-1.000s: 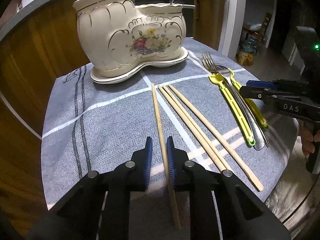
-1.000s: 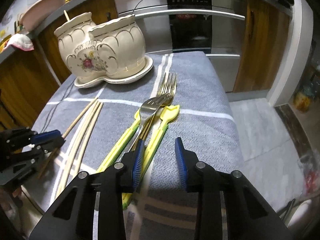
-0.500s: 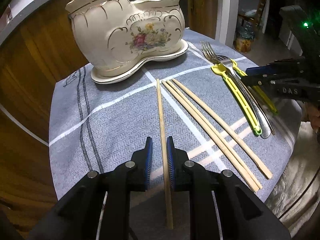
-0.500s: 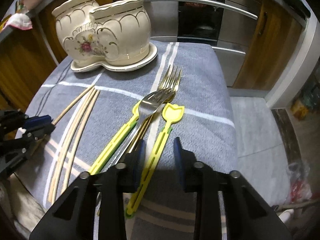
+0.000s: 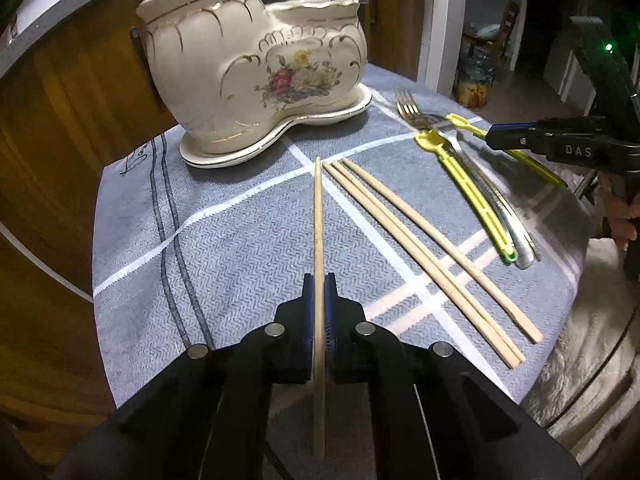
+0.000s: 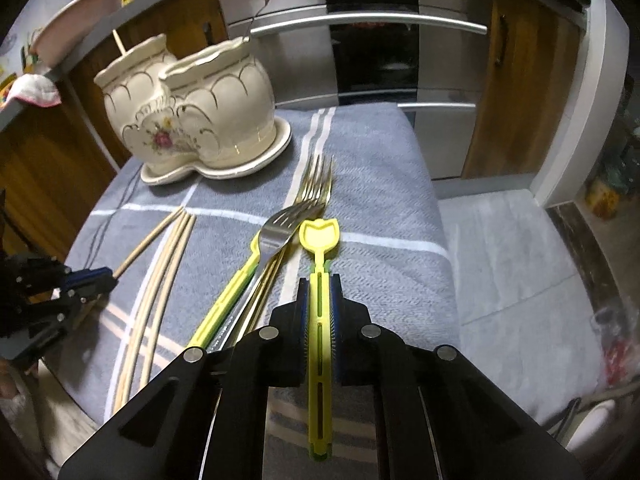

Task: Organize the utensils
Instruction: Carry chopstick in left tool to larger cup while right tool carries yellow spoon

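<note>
My left gripper (image 5: 319,280) is shut on a wooden chopstick (image 5: 318,216) that points toward the cream floral ceramic holder (image 5: 256,64). Three more chopsticks (image 5: 404,236) lie on the grey cloth to its right. My right gripper (image 6: 320,280) is shut on a yellow plastic utensil (image 6: 319,240) with a tulip-shaped head. Beside it lie a second yellow utensil (image 6: 228,300), a steel fork (image 6: 288,224) and a gold fork (image 6: 316,176). The holder (image 6: 192,120) has a chopstick and a spoon handle standing in it.
The grey checked cloth (image 5: 240,240) covers a small round table whose edges fall away close on every side. Wooden cabinets (image 6: 516,92) and an oven (image 6: 372,40) stand behind. Each gripper shows in the other's view, left (image 6: 80,280) and right (image 5: 552,140).
Both grippers have closed: the left on the chopstick, the right on the yellow utensil. The right gripper shifted right to centre over that utensil.
</note>
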The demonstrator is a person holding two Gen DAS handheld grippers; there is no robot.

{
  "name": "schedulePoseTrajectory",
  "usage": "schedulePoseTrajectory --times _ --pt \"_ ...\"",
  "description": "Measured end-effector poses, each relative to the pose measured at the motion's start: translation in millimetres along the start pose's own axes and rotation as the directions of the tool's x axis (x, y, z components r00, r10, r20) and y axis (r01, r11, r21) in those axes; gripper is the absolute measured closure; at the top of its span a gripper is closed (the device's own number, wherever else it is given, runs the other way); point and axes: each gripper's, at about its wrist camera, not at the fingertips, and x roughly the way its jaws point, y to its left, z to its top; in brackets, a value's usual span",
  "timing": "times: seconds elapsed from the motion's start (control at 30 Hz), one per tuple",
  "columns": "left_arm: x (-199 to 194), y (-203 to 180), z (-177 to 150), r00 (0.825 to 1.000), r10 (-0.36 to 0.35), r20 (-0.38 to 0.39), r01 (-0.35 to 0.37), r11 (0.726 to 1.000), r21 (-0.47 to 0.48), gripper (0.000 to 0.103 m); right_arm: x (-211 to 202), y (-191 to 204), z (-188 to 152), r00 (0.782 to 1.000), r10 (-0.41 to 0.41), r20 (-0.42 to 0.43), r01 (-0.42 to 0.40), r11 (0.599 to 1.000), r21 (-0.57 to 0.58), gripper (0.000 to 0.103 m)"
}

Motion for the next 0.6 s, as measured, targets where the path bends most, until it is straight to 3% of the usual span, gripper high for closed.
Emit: schedulePoseTrajectory --times 0.17,0.33,0.43,0.6 --pt "-15 6 -2 0.998 -0.008 0.059 0.009 1.000 -0.014 0.098 -15 -1 0 0.998 0.001 0.060 -0.001 1.000 0.005 0.093" --pt "-38 12 3 0.988 -0.019 0.156 0.023 1.000 -0.022 0.098 -37 0 5 0.985 0.055 0.163 -0.058 0.998 0.012 0.093" --pt "-53 16 9 0.970 -0.009 0.243 0.016 0.999 -0.028 0.098 -48 5 13 0.973 0.067 0.220 -0.069 0.998 0.006 0.093" --pt "-74 23 20 0.922 0.069 0.380 -0.057 0.997 -0.041 0.098 -60 17 32 0.940 0.096 0.327 -0.098 0.995 -0.010 0.093"
